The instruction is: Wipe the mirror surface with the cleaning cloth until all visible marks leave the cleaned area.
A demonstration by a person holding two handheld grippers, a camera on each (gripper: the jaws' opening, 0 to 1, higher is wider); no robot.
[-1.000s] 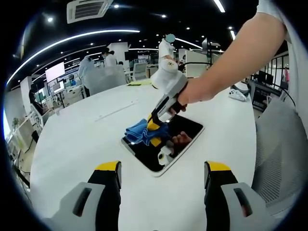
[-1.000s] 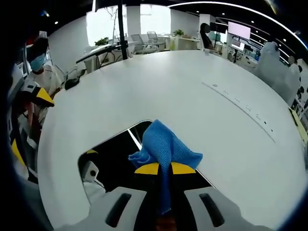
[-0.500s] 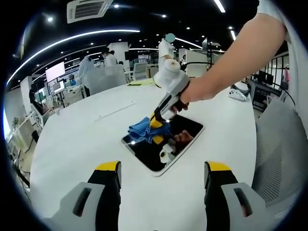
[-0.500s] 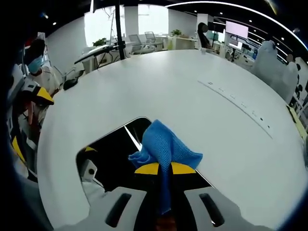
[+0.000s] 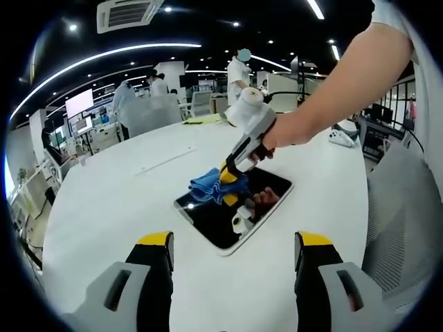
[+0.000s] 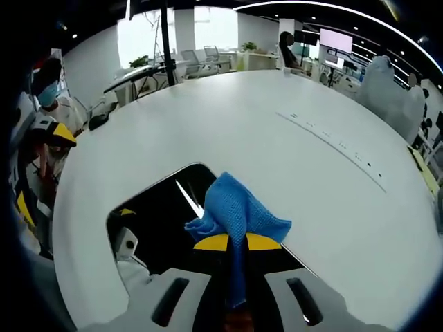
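White round desk carries the dark mirror, right tongs clamped on the blue cleaning cloth pressing its far corner, left tongs apart, hovering near.

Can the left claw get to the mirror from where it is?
Probably yes. The left claw is open with bare white table between it and the mirror. The right claw and its blue cloth occupy only the far end.
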